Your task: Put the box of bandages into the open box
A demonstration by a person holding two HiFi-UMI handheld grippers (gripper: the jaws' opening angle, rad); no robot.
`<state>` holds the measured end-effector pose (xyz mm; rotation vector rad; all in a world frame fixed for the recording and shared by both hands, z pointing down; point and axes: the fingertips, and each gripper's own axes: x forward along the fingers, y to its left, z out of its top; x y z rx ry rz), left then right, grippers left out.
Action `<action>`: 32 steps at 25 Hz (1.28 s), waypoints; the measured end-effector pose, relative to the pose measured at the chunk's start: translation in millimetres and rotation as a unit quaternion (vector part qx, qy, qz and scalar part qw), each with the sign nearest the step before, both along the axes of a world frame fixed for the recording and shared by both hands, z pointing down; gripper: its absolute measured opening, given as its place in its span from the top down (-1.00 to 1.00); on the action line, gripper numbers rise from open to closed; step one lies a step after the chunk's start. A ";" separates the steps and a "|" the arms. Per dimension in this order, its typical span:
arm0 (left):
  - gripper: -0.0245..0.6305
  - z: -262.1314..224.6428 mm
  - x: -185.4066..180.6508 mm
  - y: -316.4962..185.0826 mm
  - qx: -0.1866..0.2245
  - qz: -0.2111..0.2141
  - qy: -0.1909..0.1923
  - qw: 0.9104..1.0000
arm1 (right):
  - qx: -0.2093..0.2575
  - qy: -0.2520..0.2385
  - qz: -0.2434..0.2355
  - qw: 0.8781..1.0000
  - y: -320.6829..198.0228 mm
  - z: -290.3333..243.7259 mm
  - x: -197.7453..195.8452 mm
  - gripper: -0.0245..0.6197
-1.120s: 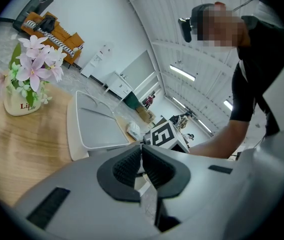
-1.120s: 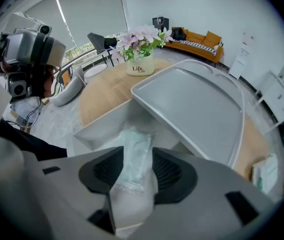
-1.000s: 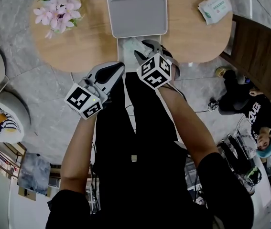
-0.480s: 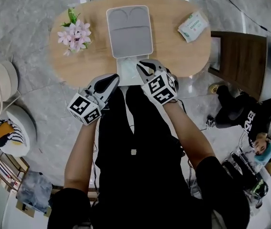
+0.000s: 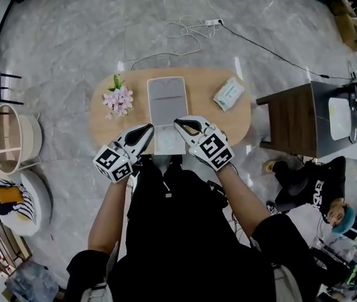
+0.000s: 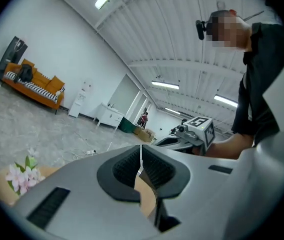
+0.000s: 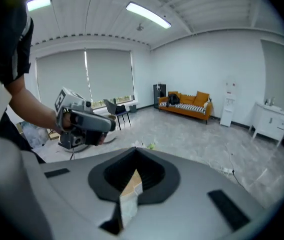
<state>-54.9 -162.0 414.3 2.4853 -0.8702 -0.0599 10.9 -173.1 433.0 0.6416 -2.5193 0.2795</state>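
Observation:
The open grey box lies in the middle of the oval wooden table, and its paler near half reaches the table's front edge. I cannot make out the box of bandages in any view. My left gripper hovers over the near left of the open box, jaws shut with nothing between them. Over the near right of that box, my right gripper is also shut and empty. Each one shows in the other's view: the right gripper and the left gripper.
Pink flowers stand at the table's left, and a white-green packet lies at its right. A dark side table and a crouching person are to the right. Round baskets stand at left, a cable beyond.
The head view has pulled far back, so the table looks smaller. Both grippers have drawn back from the open box towards the table's near edge. The right gripper's jaws have closed.

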 end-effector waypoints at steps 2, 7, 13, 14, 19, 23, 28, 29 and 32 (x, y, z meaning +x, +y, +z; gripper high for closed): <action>0.85 -33.6 1.2 2.4 0.025 -0.001 -0.003 1.000 | 0.029 -0.030 -0.010 0.999 4.8 -45.7 4.0 0.89; 0.85 -105.7 4.8 0.0 0.106 0.015 -0.037 0.994 | 0.125 -0.071 -0.032 0.989 4.3 -140.3 17.9 0.89; 0.85 -180.6 -0.9 24.7 0.161 0.004 -0.033 0.986 | 0.176 -0.194 -0.025 0.965 26.8 -236.1 43.9 0.89; 0.85 -190.5 0.2 32.1 0.167 0.005 -0.030 0.985 | 0.181 -0.220 -0.027 0.958 34.4 -248.4 49.8 0.89; 0.85 -224.9 9.4 61.7 0.199 0.022 -0.016 0.980 | 0.180 -0.314 -0.075 0.929 70.4 -275.4 68.0 0.89; 0.85 -222.1 18.0 68.7 0.206 0.027 -0.003 0.978 | 0.112 -0.387 -0.078 0.912 80.5 -262.8 84.4 0.89; 0.85 -206.8 25.7 79.3 0.186 0.034 0.002 0.982 | 0.087 -0.412 -0.124 0.898 99.1 -259.5 84.9 0.89; 0.85 -204.3 25.1 81.1 0.183 0.032 0.004 0.983 | 0.085 -0.413 -0.133 0.897 102.2 -259.1 83.8 0.89; 0.85 -205.1 17.9 81.9 0.182 0.009 0.013 0.983 | 0.085 -0.407 -0.147 0.898 104.8 -260.0 82.0 0.89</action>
